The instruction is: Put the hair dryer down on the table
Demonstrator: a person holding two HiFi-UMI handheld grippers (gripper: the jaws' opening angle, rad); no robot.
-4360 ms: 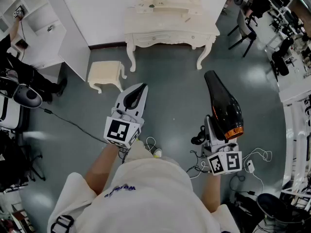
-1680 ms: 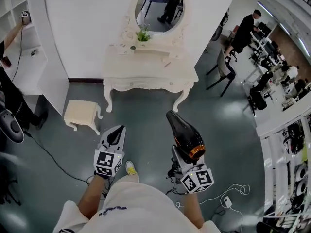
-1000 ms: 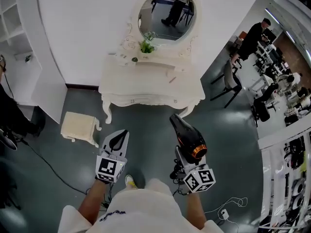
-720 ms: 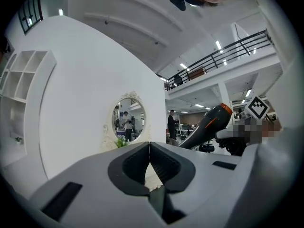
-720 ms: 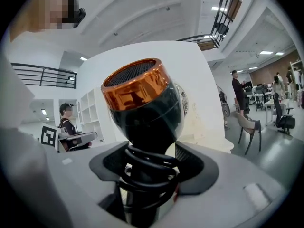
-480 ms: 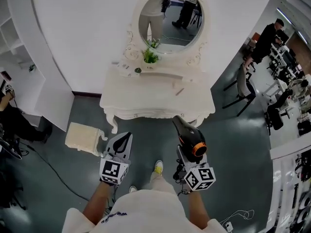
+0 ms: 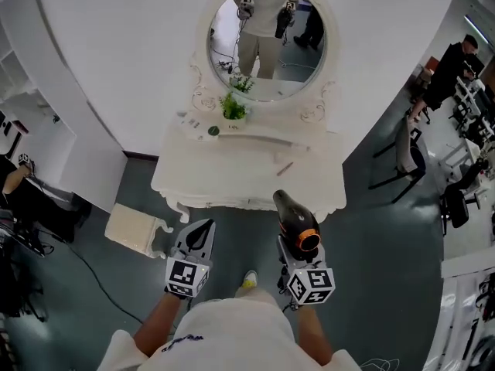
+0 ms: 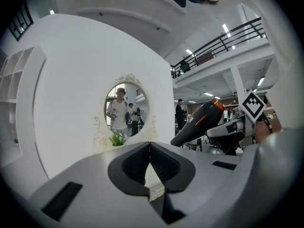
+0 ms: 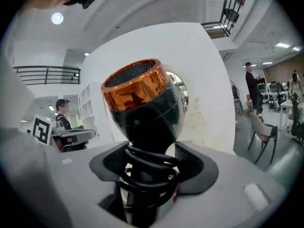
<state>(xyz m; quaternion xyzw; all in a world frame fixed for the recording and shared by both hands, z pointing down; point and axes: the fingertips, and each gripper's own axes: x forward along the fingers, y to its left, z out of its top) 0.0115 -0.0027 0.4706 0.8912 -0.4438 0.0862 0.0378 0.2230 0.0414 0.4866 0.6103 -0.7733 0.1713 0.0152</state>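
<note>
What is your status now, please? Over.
Left gripper shut, empty. Right gripper shut on hair dryer, not yet on the table. Potted plant at table's back.

The hair dryer (image 7: 292,216) was finished in gloss black, with a copper-orange band at its grille end (the coiled cord was black as well). The left gripper (image 7: 204,229) and right gripper (image 7: 291,246) were moulded in pale grey, with black jaw pads. Their marker cubes (image 7: 310,284) were printed with black-and-white squares. The dressing table (image 7: 232,182) and stool (image 7: 136,230) were painted cream. The floor (image 7: 371,261) was coloured dark grey-green.
</note>
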